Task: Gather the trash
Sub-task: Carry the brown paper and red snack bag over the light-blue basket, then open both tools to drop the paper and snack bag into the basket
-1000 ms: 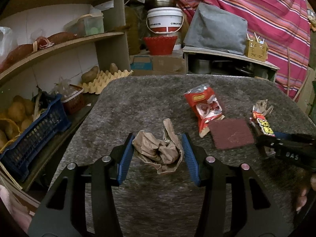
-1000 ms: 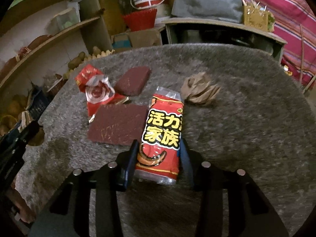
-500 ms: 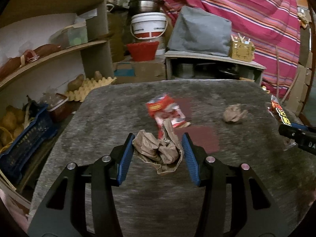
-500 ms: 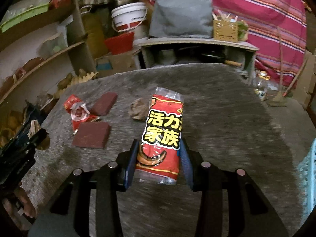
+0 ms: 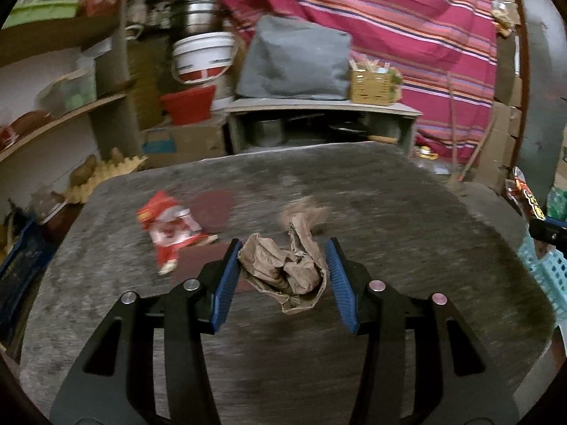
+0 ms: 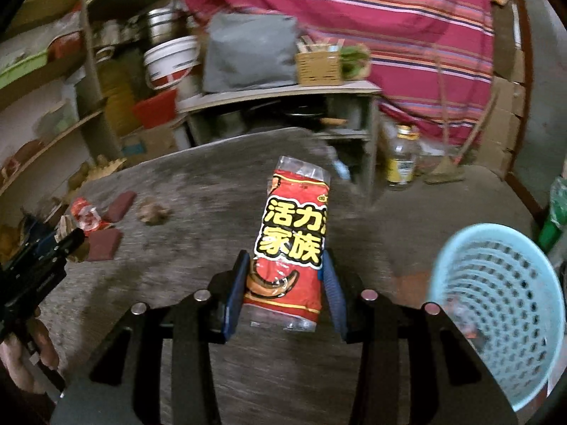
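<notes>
My left gripper (image 5: pixel 281 269) is shut on a crumpled brown paper bag (image 5: pixel 283 269) and holds it above the grey table (image 5: pixel 407 219). My right gripper (image 6: pixel 285 283) is shut on a red snack wrapper with yellow characters (image 6: pixel 292 244), held above the table's right edge. A light blue perforated basket (image 6: pixel 503 304) stands low at the right in the right wrist view; its rim also shows in the left wrist view (image 5: pixel 545 272). A torn red wrapper (image 5: pixel 168 226) and a brown paper ball (image 6: pixel 152 210) lie on the table.
Two dark red scouring pads (image 6: pixel 104 242) lie near the torn wrapper. Shelves with potatoes and an egg tray (image 5: pixel 106 173) stand left. A low cabinet (image 5: pixel 319 124), a white bucket (image 5: pixel 202 56) and a striped cloth stand behind. A bottle (image 6: pixel 400 159) stands on the floor.
Both grippers have risen and swung right with their loads. The blue basket has come into the right wrist view. The left gripper still holds the paper bag, the right the wrapper.
</notes>
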The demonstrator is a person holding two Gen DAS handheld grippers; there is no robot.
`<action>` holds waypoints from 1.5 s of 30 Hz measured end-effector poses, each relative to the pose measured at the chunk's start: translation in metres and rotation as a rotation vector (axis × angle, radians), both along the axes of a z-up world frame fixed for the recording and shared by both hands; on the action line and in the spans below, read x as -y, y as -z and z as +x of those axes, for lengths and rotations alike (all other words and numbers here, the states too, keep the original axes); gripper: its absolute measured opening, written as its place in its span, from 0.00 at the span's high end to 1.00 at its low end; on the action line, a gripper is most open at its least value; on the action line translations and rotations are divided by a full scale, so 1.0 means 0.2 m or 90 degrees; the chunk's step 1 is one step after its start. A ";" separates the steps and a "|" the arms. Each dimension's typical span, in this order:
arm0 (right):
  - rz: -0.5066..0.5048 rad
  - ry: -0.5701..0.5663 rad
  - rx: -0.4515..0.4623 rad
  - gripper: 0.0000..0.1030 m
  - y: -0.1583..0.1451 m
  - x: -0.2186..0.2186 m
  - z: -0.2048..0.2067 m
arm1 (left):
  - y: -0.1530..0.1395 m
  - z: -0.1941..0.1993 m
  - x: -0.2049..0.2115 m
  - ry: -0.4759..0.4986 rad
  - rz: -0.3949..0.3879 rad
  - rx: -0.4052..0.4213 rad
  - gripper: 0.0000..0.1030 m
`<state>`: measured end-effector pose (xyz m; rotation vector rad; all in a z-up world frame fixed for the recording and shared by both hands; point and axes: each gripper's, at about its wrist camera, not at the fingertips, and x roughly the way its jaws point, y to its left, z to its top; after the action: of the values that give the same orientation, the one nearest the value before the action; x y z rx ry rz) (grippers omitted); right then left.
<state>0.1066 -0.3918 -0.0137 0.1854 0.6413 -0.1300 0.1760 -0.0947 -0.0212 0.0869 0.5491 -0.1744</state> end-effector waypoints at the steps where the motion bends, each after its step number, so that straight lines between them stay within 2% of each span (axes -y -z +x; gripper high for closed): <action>1: 0.002 0.010 0.001 0.59 0.00 0.05 -0.02 | -0.01 -0.01 0.06 0.013 -0.004 0.001 0.54; 4: 0.004 0.045 0.002 0.59 0.00 0.24 -0.11 | -0.05 -0.05 0.23 0.050 -0.017 0.010 0.54; 10: 0.004 0.118 -0.010 0.59 0.05 0.60 -0.27 | -0.10 -0.16 0.62 0.130 0.004 0.046 0.54; 15: 0.012 0.160 -0.016 0.59 0.08 0.83 -0.37 | -0.10 -0.18 0.92 0.192 -0.027 0.032 0.55; 20: 0.031 0.187 -0.014 0.59 0.11 0.96 -0.44 | -0.08 -0.25 1.24 0.258 -0.029 0.028 0.55; 26: 0.044 0.201 -0.017 0.60 0.15 1.04 -0.48 | -0.05 -0.31 1.51 0.299 -0.018 0.027 0.55; 38: 0.060 0.211 -0.020 0.60 0.18 1.13 -0.50 | 0.01 -0.31 1.81 0.353 -0.021 -0.009 0.54; 43: 0.064 0.217 -0.024 0.60 0.19 1.15 -0.51 | 0.02 -0.29 1.84 0.352 -0.014 -0.013 0.48; 45: 0.064 0.217 -0.025 0.60 0.20 1.14 -0.51 | 0.01 -0.28 1.81 0.349 -0.021 -0.012 0.39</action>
<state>0.0051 -0.6205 -0.0533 0.3894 0.6519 -0.4309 0.1194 -0.4568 -0.0232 0.2031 0.5317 -0.7187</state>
